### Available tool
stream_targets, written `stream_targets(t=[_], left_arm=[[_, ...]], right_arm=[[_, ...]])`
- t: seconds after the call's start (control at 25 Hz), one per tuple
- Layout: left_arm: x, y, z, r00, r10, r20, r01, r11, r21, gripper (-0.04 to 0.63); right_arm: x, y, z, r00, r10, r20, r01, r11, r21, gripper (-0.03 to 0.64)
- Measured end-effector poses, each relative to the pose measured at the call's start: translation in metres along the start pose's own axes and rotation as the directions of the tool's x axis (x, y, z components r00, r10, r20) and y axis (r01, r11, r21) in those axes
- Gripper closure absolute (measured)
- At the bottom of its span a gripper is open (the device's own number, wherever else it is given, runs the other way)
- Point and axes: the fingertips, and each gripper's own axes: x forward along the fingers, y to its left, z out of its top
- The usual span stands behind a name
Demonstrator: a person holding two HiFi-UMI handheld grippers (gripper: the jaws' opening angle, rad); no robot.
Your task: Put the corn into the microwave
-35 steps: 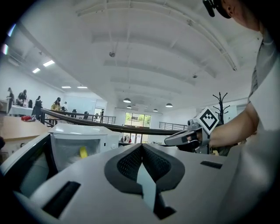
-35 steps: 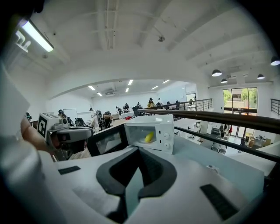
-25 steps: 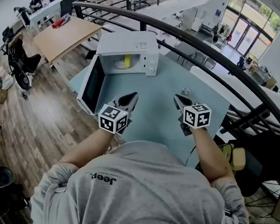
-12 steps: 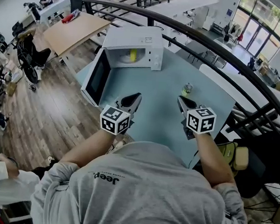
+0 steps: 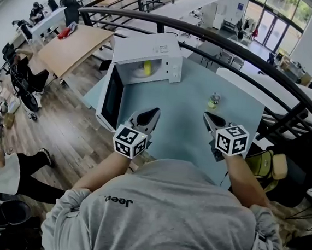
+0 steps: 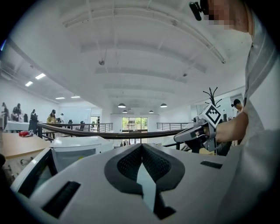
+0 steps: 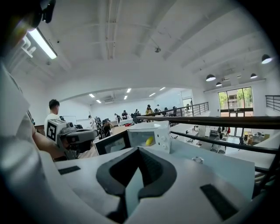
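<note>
The corn [image 5: 147,67] is already inside the microwave [image 5: 152,49], on the floor of the cavity near its middle. The microwave door [image 5: 110,96] is swung wide open toward my left side. Neither pair of jaws is anywhere near the corn. Both grippers are held over the near part of the light blue tabletop [image 5: 178,126], well apart from the microwave, with bare tabletop between them and the cavity.

The left gripper [image 5: 153,114] points up the tabletop roughly toward the open door and cavity. Its jaws are clenched tip to tip with nothing between them. The right gripper [image 5: 207,117] sits level with it to the right. Its jaws are pressed together too and empty, and it aims past a small jar [image 5: 214,101] that stands just ahead of its tips.

From the head view the corn reads as a short yellow bar whose long axis runs from the cavity mouth toward the back wall. In the right gripper view it is a small oval leaning with its upper end to the right. I cannot tell whether it lies flat or is propped up (it is too small in every view). I also cannot tell which end is the tip.
</note>
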Motion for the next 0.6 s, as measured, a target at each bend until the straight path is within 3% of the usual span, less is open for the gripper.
stream_targets(t=[0.32,0.6], left_arm=[[-0.053,0.070,0.003,1.000,-0.026,0.008,0.026,0.999,-0.020,0.578],[-0.066,0.091,-0.008,0.999,-0.052,0.009,0.053,0.997,-0.059,0.578]], right_arm=[[0.036,0.049,0.018,0.999,-0.018,0.051,0.014,0.997,0.077,0.598],[0.063,0.066,0.019,0.999,-0.013,0.045,0.009,0.996,0.088,0.600]])
